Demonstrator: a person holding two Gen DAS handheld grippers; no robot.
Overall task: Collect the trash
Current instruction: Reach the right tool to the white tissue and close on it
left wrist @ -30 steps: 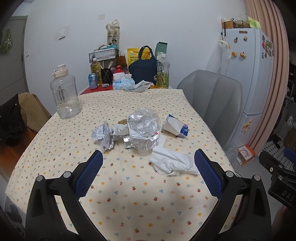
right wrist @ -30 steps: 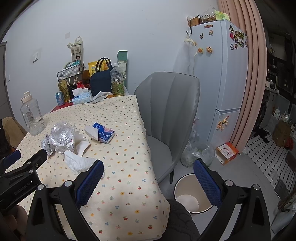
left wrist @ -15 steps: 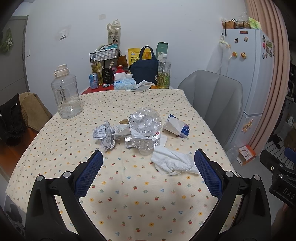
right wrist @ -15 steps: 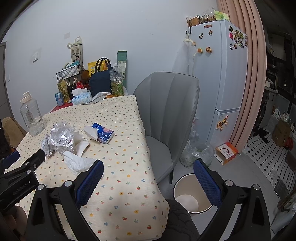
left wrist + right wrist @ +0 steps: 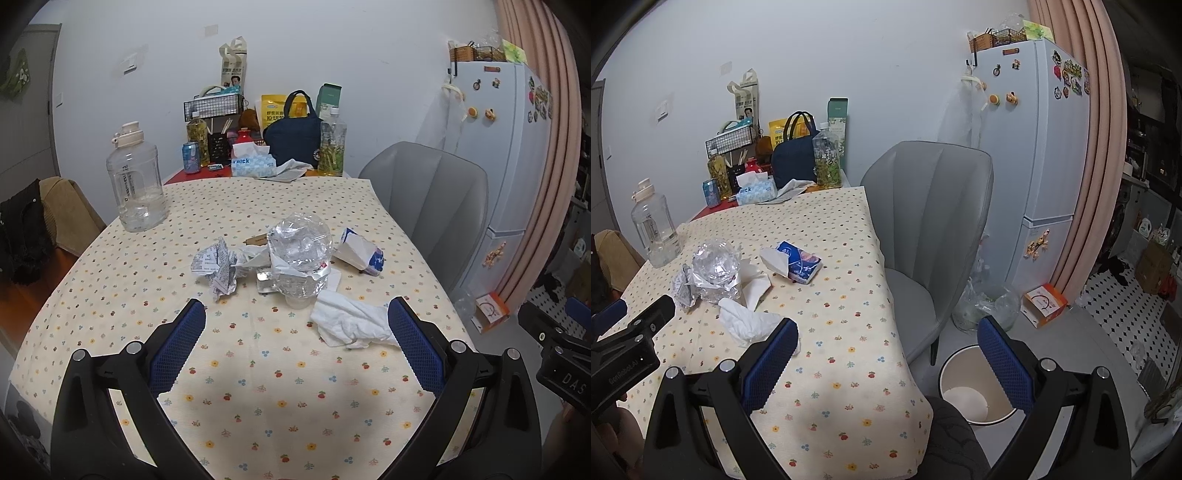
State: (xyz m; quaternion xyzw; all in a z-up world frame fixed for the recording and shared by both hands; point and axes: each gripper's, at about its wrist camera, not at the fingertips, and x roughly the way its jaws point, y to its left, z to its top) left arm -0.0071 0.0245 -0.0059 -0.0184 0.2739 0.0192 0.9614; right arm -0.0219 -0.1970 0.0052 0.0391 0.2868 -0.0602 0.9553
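A small room with a white wall, a fridge (image 5: 1056, 147) on the right and a grey chair (image 5: 934, 206) beside a table (image 5: 280, 398) under a dotted cloth. In the middle of the table, a heap of trash: a crushed clear plastic bottle (image 5: 300, 254), a crumpled receipt (image 5: 218, 266) just to its left, a white tissue (image 5: 351, 325) near and to the right, a torn blue-and-white carton (image 5: 364, 254) further right. On the floor to the right of the table, a white bin (image 5: 975, 387), still almost without content. Left hand-held gripper (image 5: 295, 343) spread wide and empty, above the near part of the table, facing the heap. Right hand-held gripper (image 5: 888, 354) likewise spread wide, holding nothing, over the table's right edge and the bin. All pieces probably very light. Tissue and receipt soft, easy to pinch at any raised fold. Bottle thin, springy and likely slippery, better to take at a flattened crease or the neck. Carton stiffer, best gripped across its flat sides.
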